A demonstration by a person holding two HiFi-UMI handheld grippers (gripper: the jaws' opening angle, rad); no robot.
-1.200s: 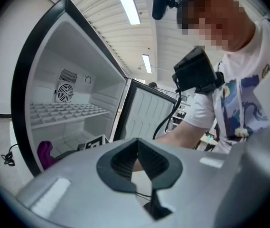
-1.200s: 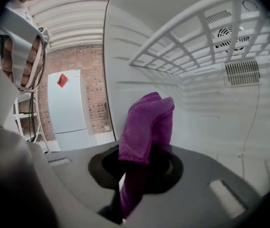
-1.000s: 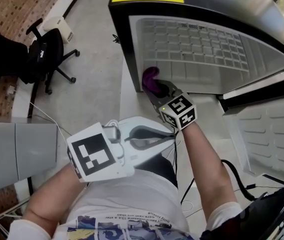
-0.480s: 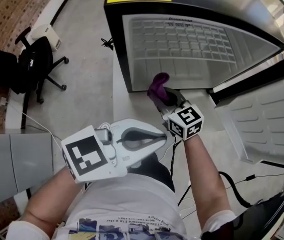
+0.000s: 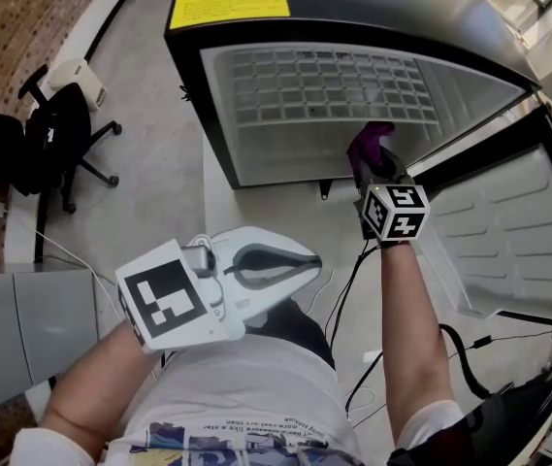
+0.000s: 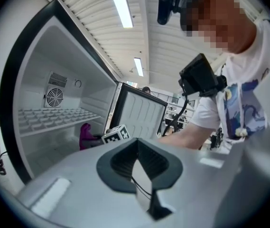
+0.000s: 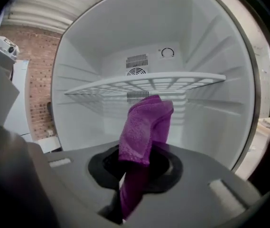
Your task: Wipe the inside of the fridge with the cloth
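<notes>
Your right gripper (image 7: pixel 137 167), jaws pinching the cloth (image 7: pixel 145 125): press its fold flat on the fridge (image 7: pixel 215 122) wall, sweep evenly; your left gripper (image 6: pixel 138 167), jaws together, empty: keep clear.

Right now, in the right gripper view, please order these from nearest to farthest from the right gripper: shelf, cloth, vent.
1. Cloth, clamped between the jaws.
2. Shelf, ahead, across the middle.
3. Vent, at the very back, above the shelf.

Cloth (image 5: pixel 371 144) in fridge (image 5: pixel 190 76) (below shelf (image 5: pixel 324 90))
</notes>
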